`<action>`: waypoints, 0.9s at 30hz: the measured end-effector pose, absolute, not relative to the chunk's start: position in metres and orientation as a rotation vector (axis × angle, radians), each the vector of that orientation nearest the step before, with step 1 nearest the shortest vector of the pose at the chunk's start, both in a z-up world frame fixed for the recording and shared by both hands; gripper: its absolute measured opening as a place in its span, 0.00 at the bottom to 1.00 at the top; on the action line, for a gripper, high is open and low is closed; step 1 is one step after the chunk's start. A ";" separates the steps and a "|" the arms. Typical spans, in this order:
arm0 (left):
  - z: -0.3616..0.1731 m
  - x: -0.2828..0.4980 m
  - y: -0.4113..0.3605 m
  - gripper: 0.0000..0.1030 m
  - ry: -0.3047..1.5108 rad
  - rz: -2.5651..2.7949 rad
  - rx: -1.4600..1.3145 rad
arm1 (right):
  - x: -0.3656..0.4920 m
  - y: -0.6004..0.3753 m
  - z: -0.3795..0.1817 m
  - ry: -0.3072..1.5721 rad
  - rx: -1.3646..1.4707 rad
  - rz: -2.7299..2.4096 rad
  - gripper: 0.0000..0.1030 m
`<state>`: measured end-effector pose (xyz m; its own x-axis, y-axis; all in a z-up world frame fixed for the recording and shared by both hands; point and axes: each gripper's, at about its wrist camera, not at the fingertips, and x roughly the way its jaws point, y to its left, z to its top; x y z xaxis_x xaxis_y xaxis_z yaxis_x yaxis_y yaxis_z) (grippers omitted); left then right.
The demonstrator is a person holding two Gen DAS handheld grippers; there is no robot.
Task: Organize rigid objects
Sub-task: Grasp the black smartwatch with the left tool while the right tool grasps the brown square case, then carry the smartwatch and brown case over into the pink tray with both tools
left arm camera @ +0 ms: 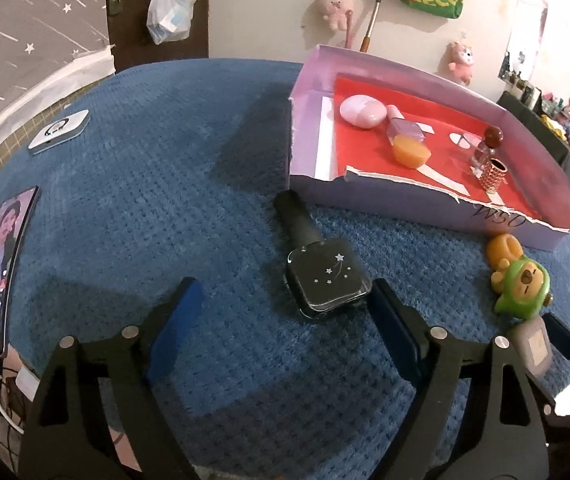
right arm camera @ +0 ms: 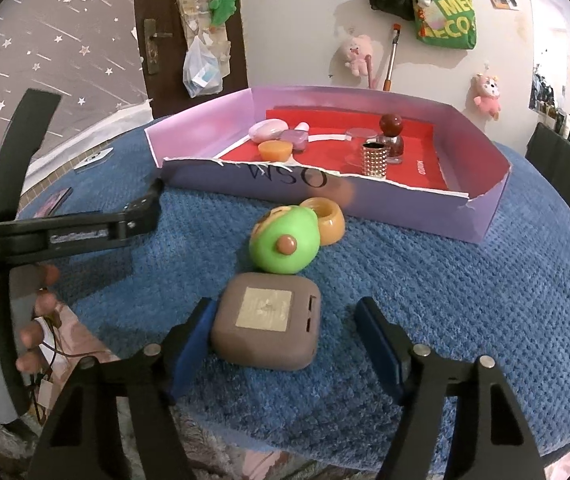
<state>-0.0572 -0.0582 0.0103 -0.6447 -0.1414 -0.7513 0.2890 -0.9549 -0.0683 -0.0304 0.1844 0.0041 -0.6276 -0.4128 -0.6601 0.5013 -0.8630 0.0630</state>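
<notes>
A black square bottle with silver stars [left arm camera: 327,280] lies on the blue blanket between the fingers of my left gripper [left arm camera: 285,302]; its corner is at the right pad, the left pad stands well away, so the gripper is open. My right gripper [right arm camera: 285,320] is open around a brown square case [right arm camera: 269,328]: the left pad touches it, the right pad is apart. A green bear toy [right arm camera: 285,244] and an orange cup [right arm camera: 331,220] sit just beyond. The purple box with red lining [right arm camera: 481,216] holds several small items.
A lit phone [left arm camera: 1,264] and a white flat gadget [left arm camera: 59,132] lie at the blanket's left edge. In the right wrist view the left gripper [right arm camera: 137,216] and a hand [right arm camera: 33,320] are at the left. Bags and plush toys hang on the wall behind.
</notes>
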 end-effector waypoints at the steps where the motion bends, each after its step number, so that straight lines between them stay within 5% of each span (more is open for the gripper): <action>1: 0.010 -0.059 -0.056 0.80 0.264 -2.644 1.177 | -0.030 0.183 0.004 0.173 0.943 -2.450 0.71; 5: 0.011 -0.065 -0.047 0.50 0.228 -2.667 1.156 | -0.028 0.178 0.003 0.175 0.932 -2.456 0.66; 8: 0.012 -0.065 -0.046 0.41 0.229 -2.699 1.158 | -0.026 0.178 0.003 0.198 0.918 -2.467 0.60; 10: 0.012 -0.063 -0.045 0.40 0.218 -2.708 1.155 | -0.025 0.179 0.004 0.197 0.913 -2.466 0.53; 27: 0.026 -0.043 -0.033 0.38 0.239 -2.843 1.192 | -0.026 0.194 0.025 0.052 0.906 -2.383 0.52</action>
